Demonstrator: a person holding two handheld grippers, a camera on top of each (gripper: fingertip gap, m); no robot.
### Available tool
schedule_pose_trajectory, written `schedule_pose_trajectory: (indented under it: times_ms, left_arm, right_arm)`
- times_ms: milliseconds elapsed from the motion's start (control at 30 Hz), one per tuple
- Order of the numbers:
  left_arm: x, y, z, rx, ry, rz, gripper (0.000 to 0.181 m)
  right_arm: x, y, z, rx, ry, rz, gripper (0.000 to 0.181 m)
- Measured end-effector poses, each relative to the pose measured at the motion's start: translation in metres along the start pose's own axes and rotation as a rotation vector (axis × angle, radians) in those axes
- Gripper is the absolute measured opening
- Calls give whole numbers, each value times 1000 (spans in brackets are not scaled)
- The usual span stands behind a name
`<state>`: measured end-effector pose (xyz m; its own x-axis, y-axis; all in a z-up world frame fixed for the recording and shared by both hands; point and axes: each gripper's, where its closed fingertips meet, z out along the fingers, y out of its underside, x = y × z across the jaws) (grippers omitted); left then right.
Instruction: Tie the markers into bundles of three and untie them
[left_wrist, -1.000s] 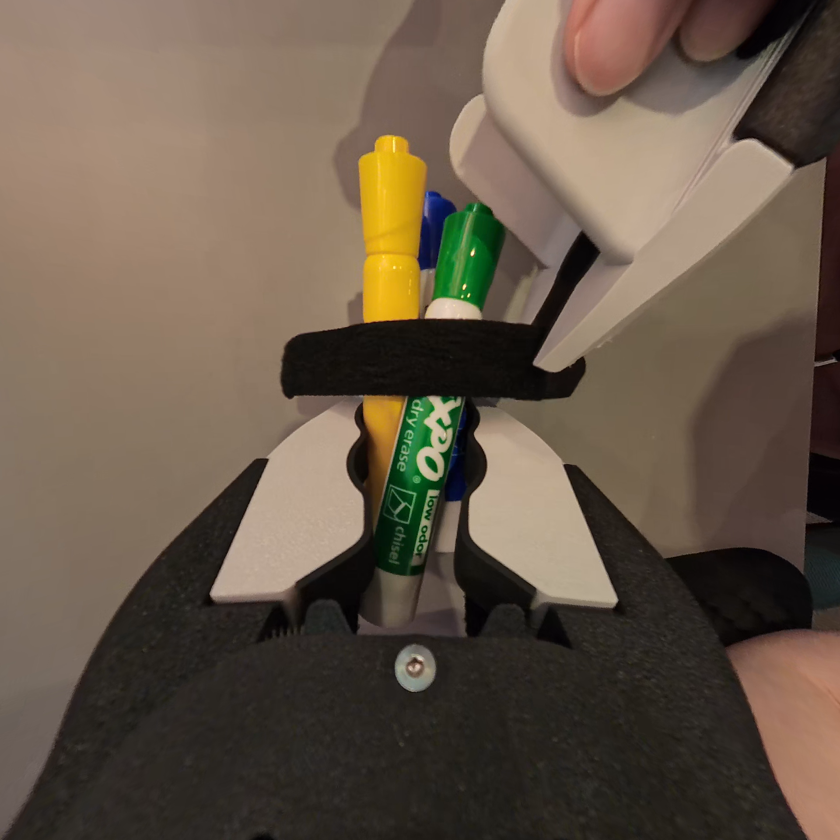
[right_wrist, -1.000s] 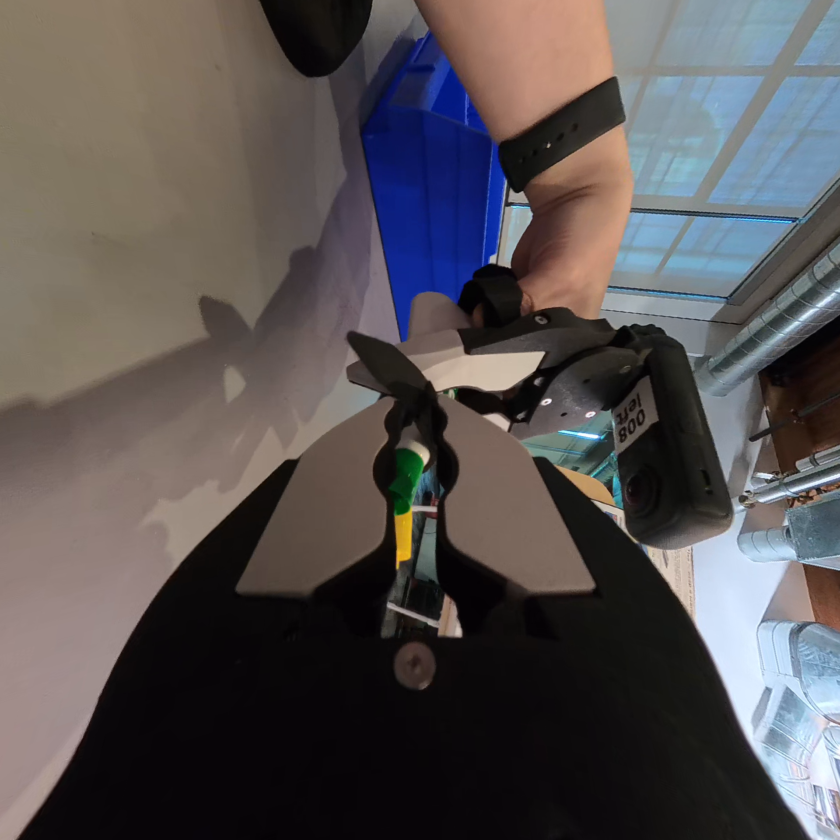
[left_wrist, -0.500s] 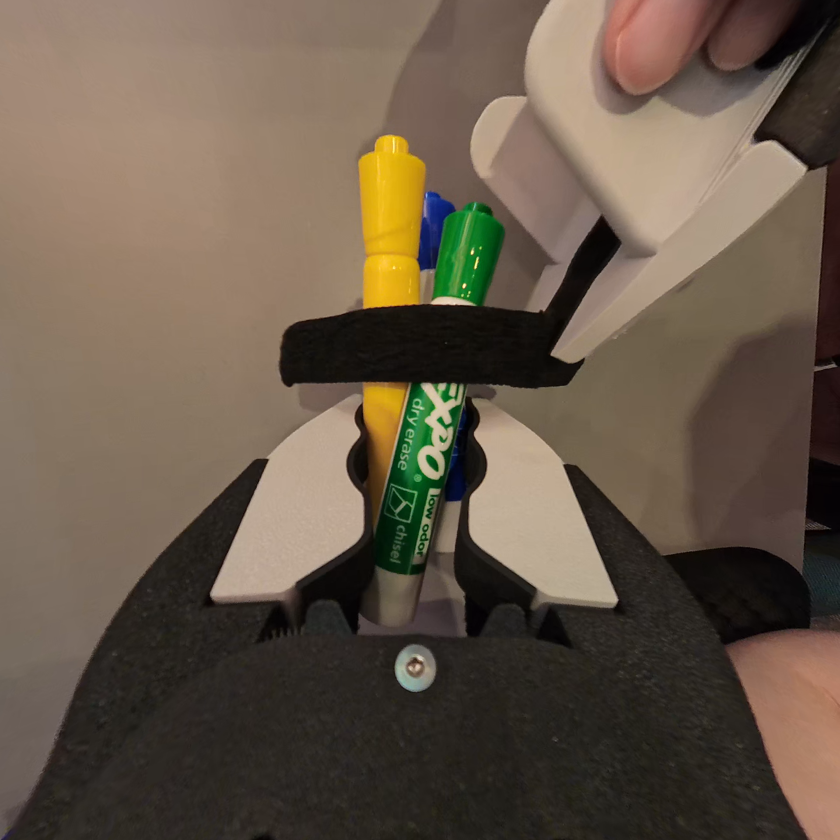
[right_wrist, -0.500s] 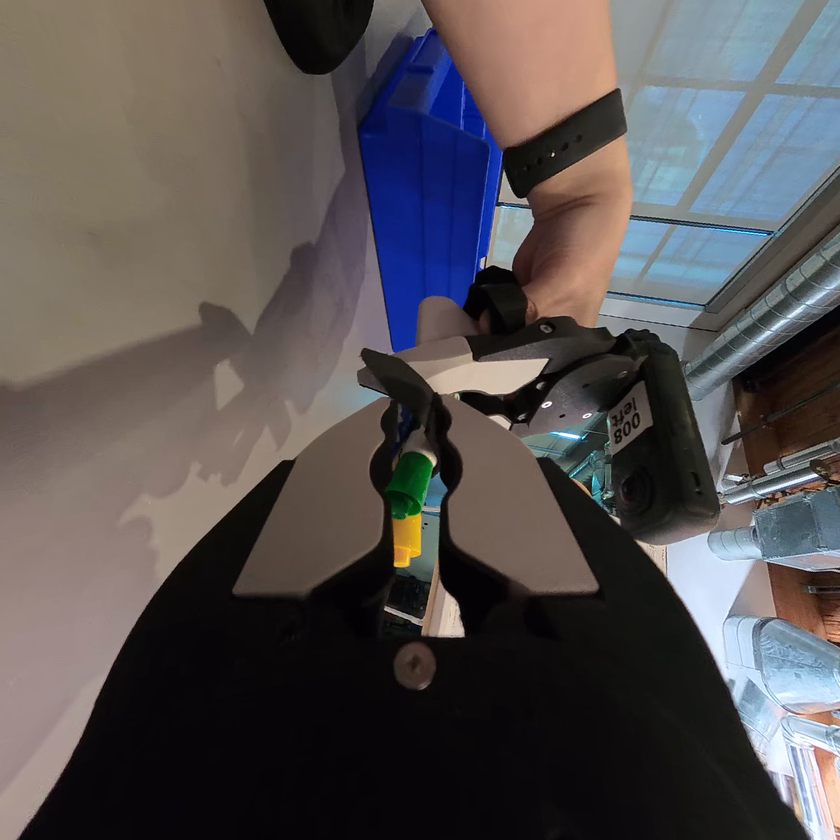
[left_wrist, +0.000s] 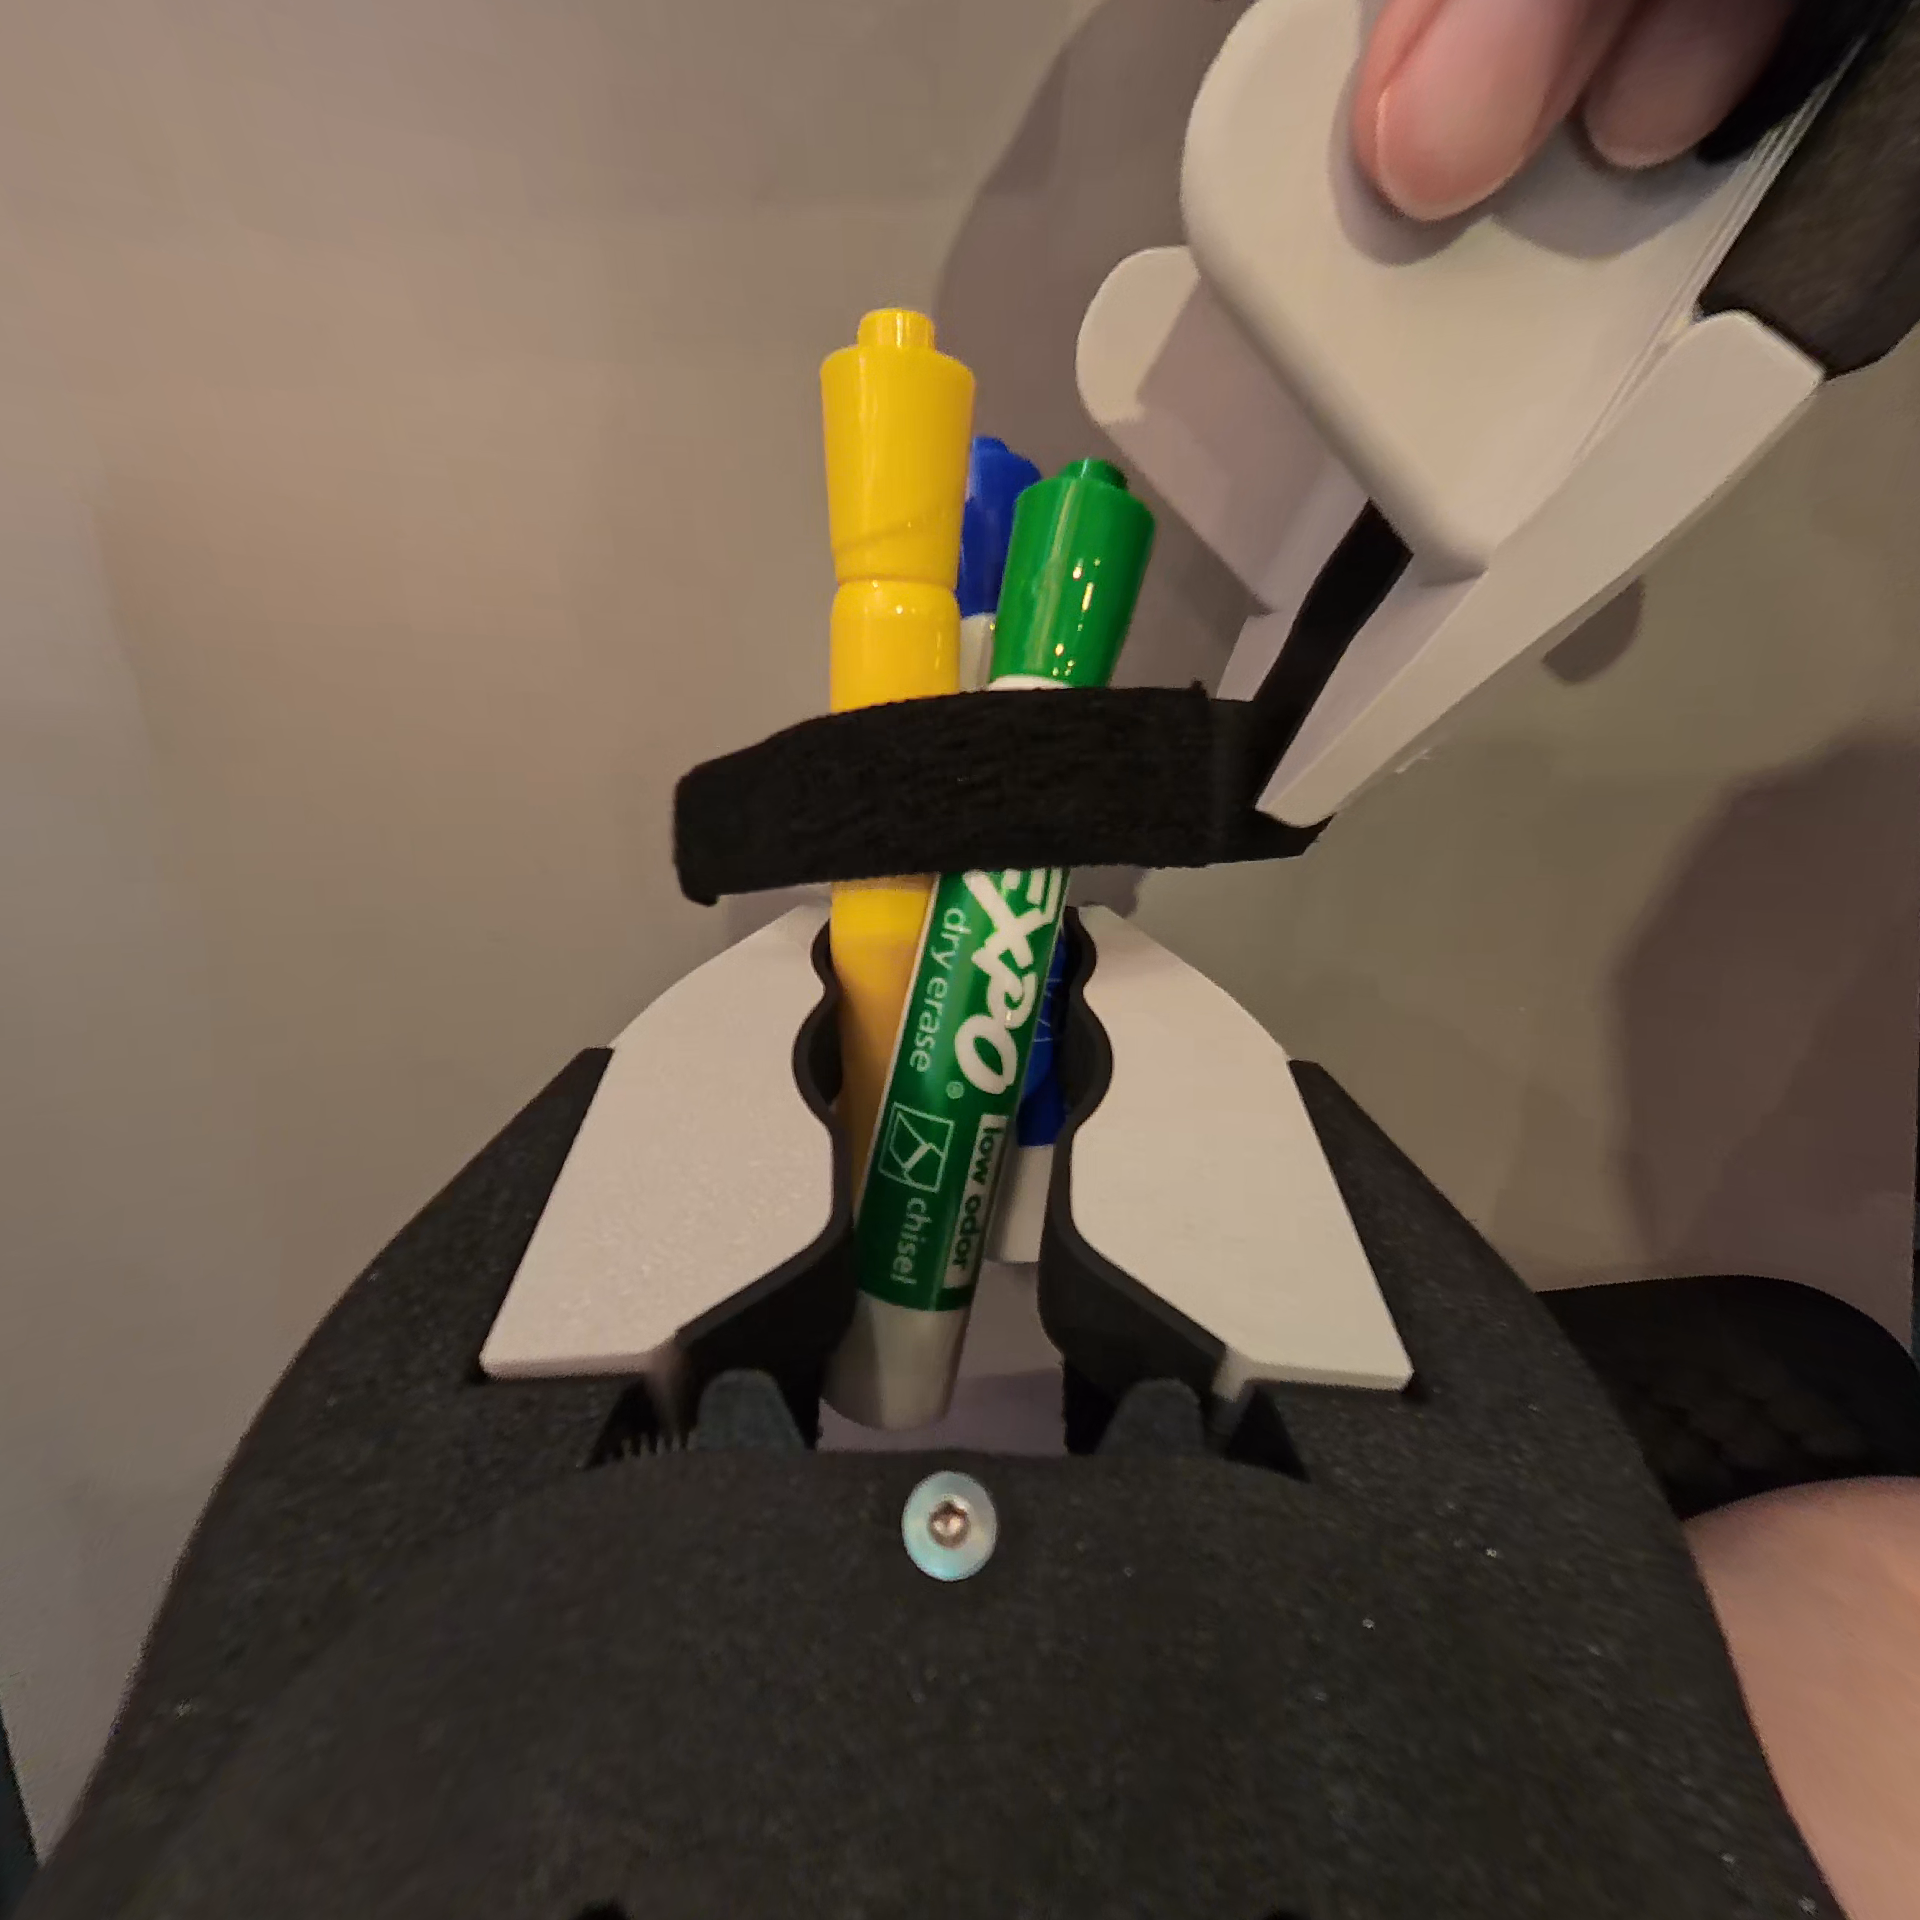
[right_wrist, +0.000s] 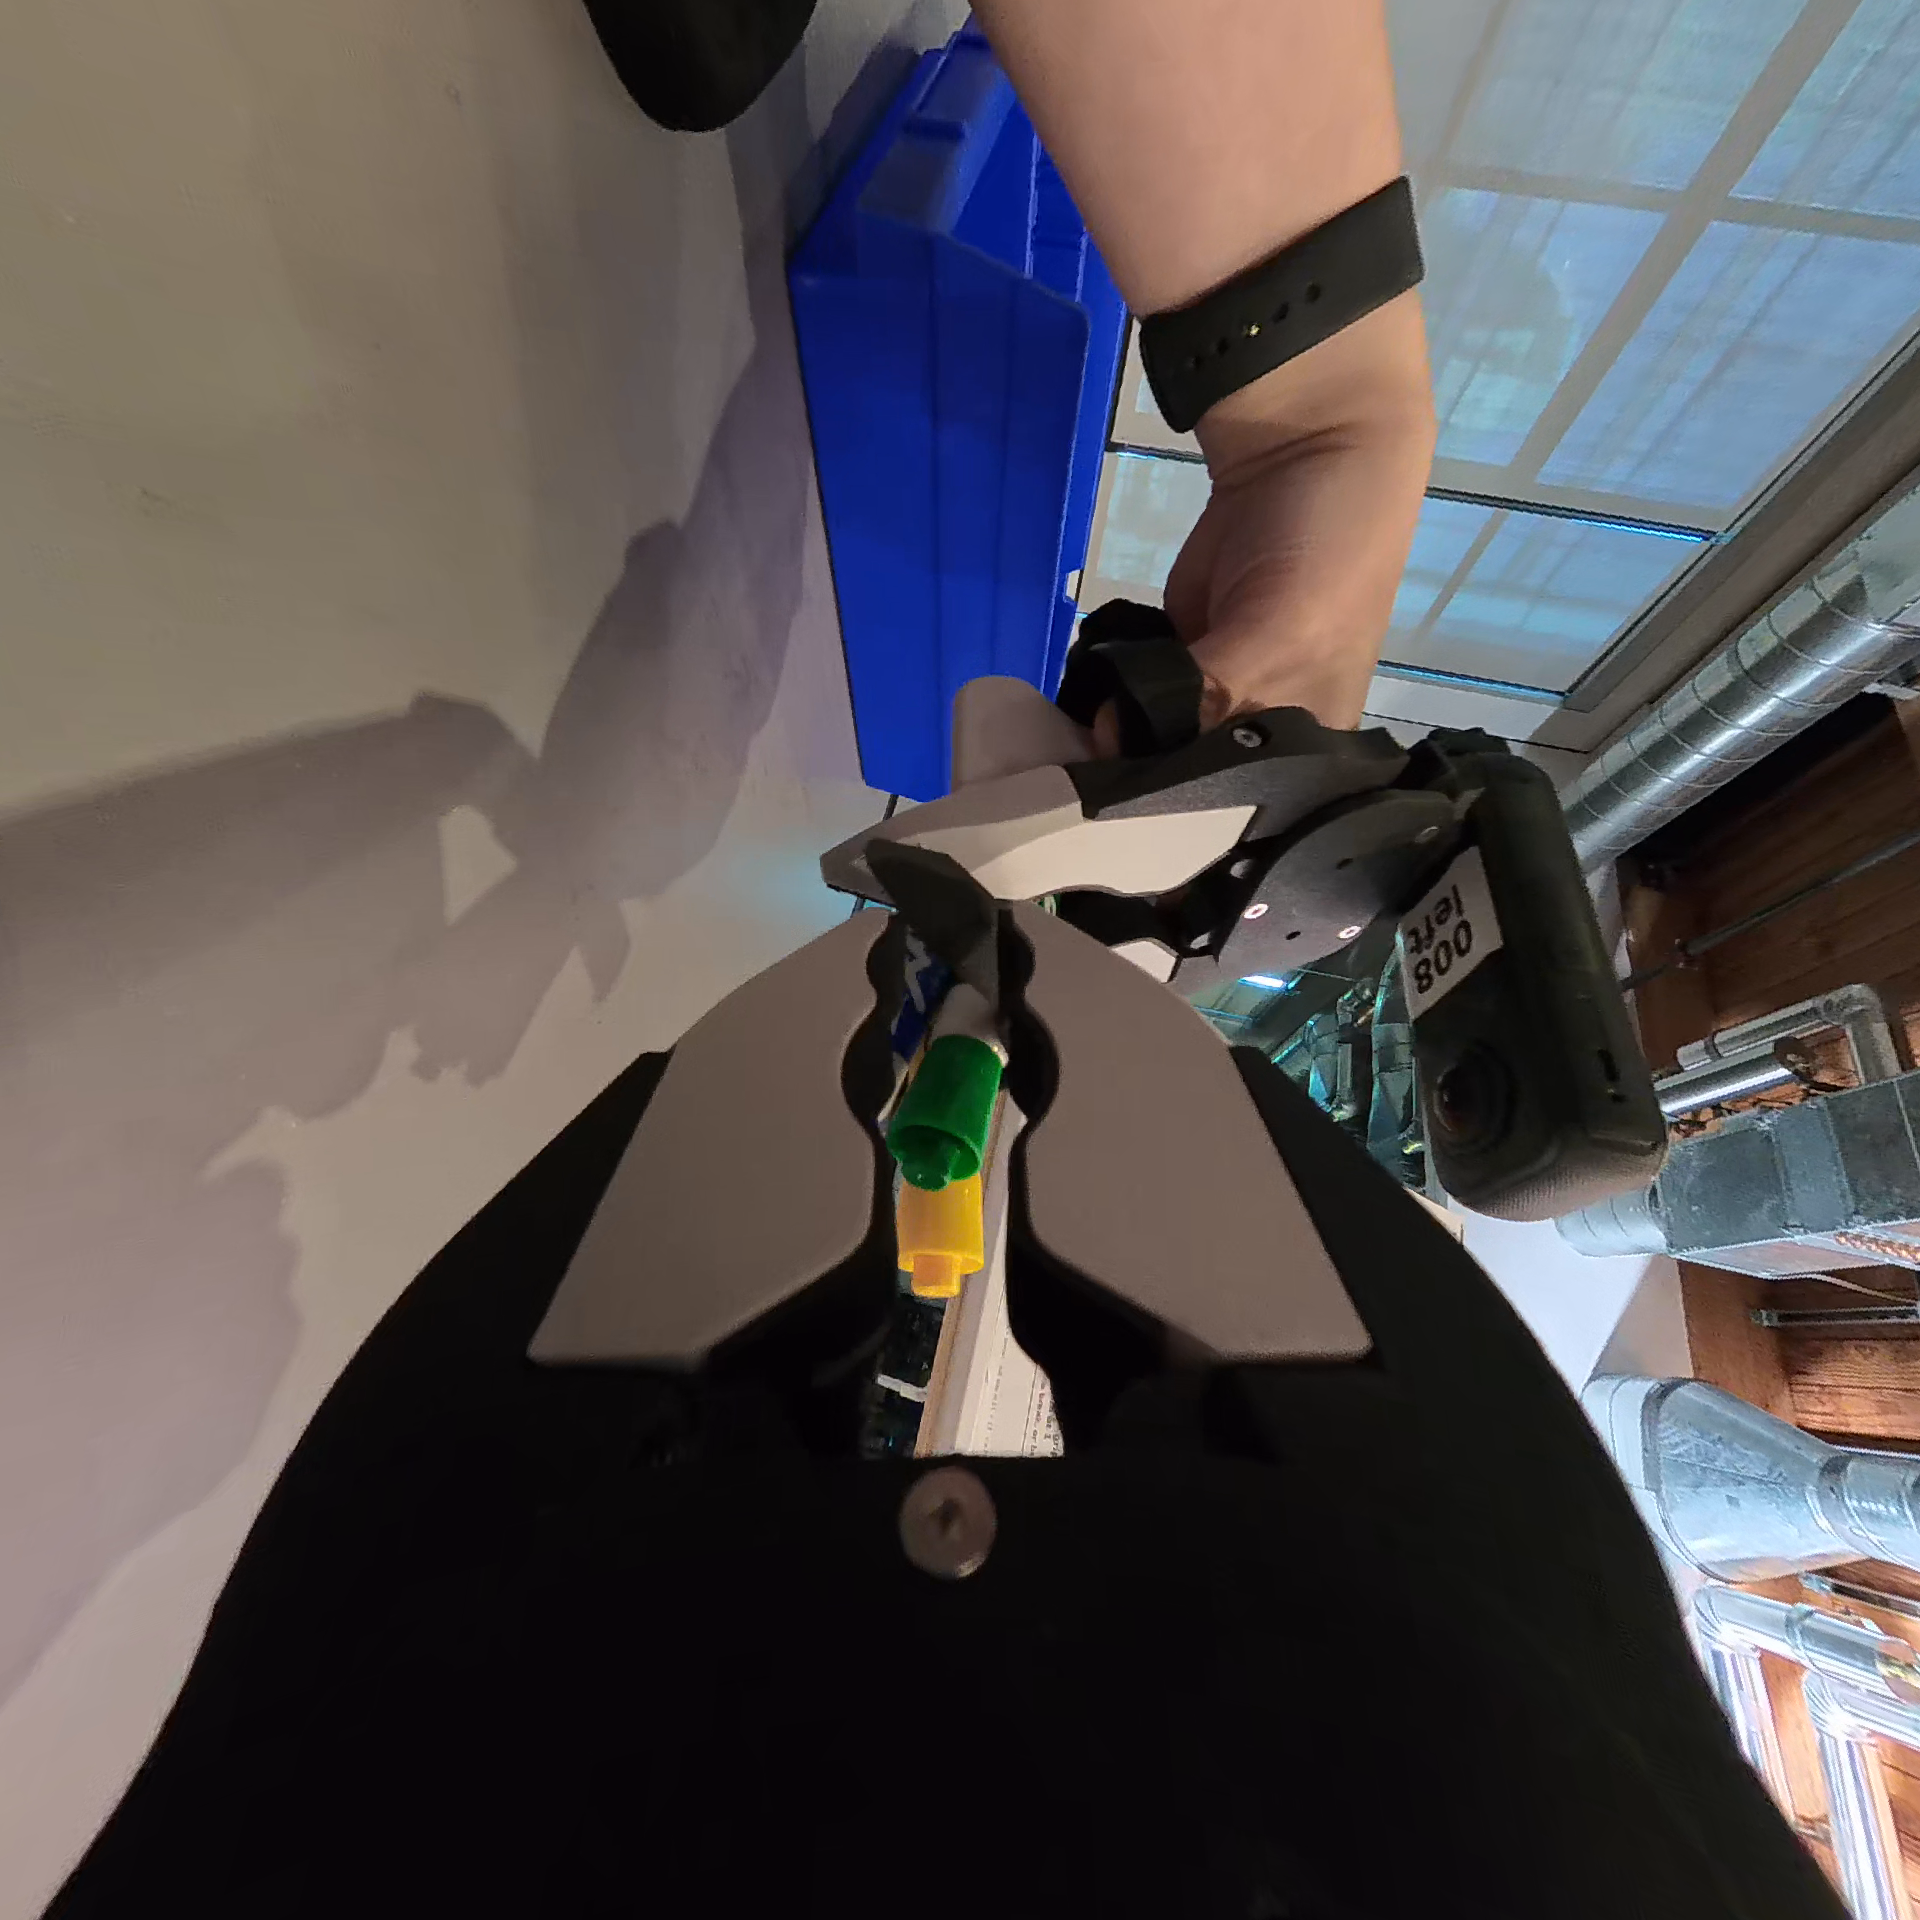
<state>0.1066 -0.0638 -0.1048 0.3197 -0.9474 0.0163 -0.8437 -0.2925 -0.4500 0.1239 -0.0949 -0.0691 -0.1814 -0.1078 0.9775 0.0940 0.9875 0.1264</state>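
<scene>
Soft indoor light casts grey shadows on the wall (right_wrist: 312, 520); wide-angle edges warp, slightly blurred.

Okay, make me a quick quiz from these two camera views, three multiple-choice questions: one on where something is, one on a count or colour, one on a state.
1. Where is the black strap relative to the left tool?
A. Looped around the markers beyond the fingertips
B. Lying on the table
C. Wrapped around the tool's handle

2. How many markers does the left tool hold?
A. One
B. Two
C. Three

3. What is the right tool doing?
A. Open, away from everything
B. Shut on the strap's end
C. Shut on the green marker's cap

Answers:
1. A: the band circles the markers above the left tool's grey fingers.
2. C: a yellow marker, a green marker and a blue marker stand together.
3. B: the strap's tail runs up between its closed fingers.
</scene>
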Motion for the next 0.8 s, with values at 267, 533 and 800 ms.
schedule_pose_trajectory:
  times_ms: [267, 533, 800]
  left_arm:
    - [4, -1, -2, -15, -4, 5, 39]
    - [4, 1, -2, -16, 4, -13, 38]
    - [9, -8, 0, 68, 96, -42, 38]
  right_arm:
    - [5, -1, -4, 3, 18, -8, 9]
    - [21, -15, -10, 25, 117, -59, 3]
    - [2, -19, 3, -1, 63, -90, 3]
